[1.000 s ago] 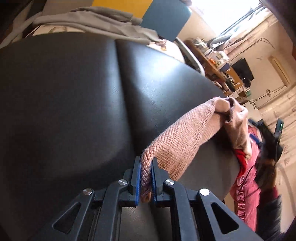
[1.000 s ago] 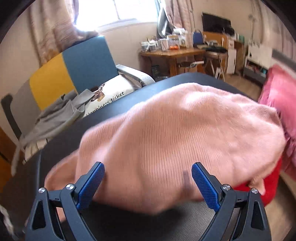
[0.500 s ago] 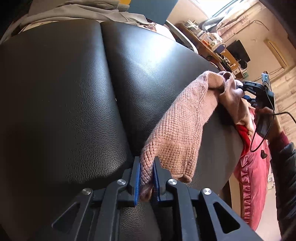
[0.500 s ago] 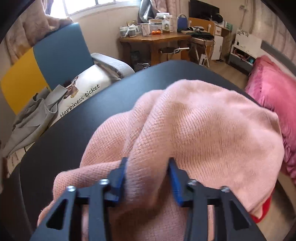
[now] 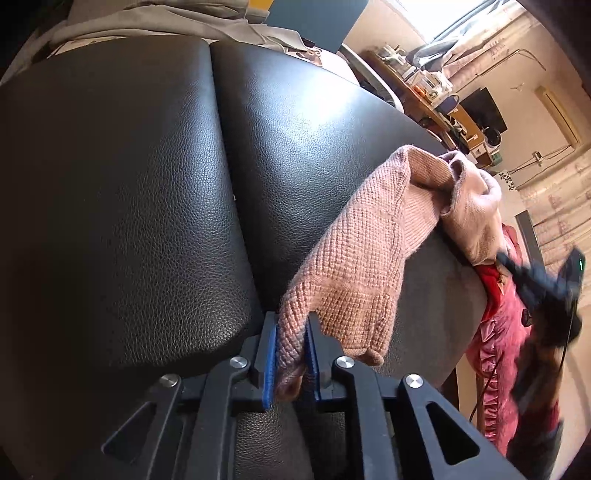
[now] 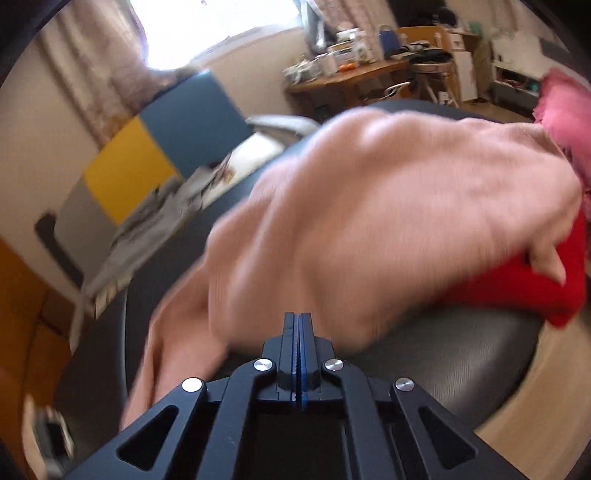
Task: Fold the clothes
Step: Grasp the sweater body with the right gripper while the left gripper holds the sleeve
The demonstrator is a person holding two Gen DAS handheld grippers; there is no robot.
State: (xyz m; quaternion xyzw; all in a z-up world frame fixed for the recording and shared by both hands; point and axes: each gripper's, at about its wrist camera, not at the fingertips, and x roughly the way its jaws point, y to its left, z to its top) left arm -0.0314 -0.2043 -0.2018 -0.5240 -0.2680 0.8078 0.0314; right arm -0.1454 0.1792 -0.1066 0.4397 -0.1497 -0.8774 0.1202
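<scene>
Pink knit sweater [image 5: 354,266] lies across the black leather cushion [image 5: 129,184], one ribbed corner pinched between the blue pads of the left gripper [image 5: 291,354], whose jaws are nearly closed on the knit. From there the fabric runs up and to the right of the jaws, toward a blurred right gripper [image 5: 535,284]. In the right wrist view, the right gripper [image 6: 298,332] has its jaws fully closed, nothing between them; the sweater sits just beyond its tips, with a red garment [image 6: 509,280] farther right.

daylight from window [image 6: 221,33] | right view motion-blurred | fisheye edges
</scene>
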